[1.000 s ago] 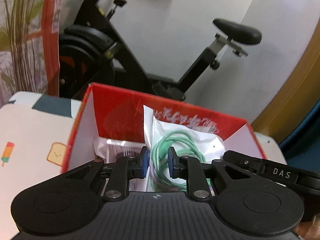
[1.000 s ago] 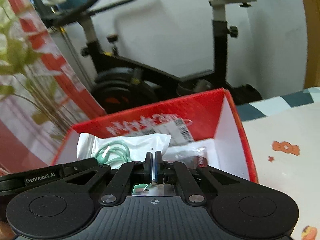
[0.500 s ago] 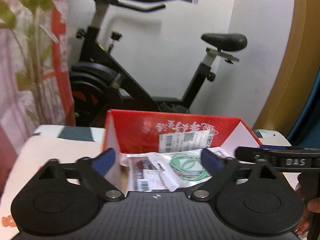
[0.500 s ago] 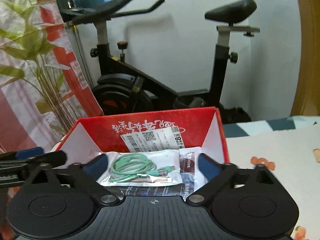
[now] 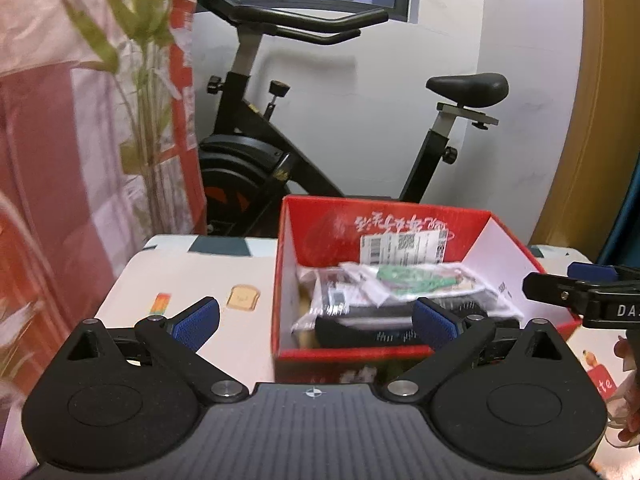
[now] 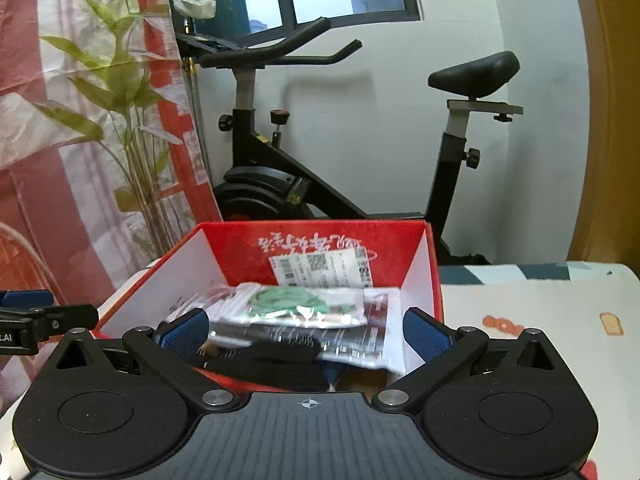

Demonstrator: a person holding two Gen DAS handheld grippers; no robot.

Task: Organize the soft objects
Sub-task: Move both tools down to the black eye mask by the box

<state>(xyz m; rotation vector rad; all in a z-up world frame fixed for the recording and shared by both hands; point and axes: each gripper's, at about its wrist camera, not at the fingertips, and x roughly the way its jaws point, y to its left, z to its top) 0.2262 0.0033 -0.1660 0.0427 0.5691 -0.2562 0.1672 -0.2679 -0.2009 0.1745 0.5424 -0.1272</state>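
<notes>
facing a black exercise bike (image 6: 360, 184) against the white wall, your left gripper (image 5: 316, 322) and right gripper (image 6: 306, 332) gape, opening, holding nothing; the clear bagged green cable (image 6: 296, 304) lies inside the red cardboard box (image 6: 434, 280) on the printed tablecloth (image 6: 540, 320), bare to its right.

Both tongs (image 5: 316, 322) (image 6: 306, 334) released the cable bag (image 6: 304, 304), jaws opening (nothing between), backed away from box (image 6: 396, 248)

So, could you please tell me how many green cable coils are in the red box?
1: the green coil lies in a clear bag on top of the pile inside the box. Others may be hidden underneath.
</notes>
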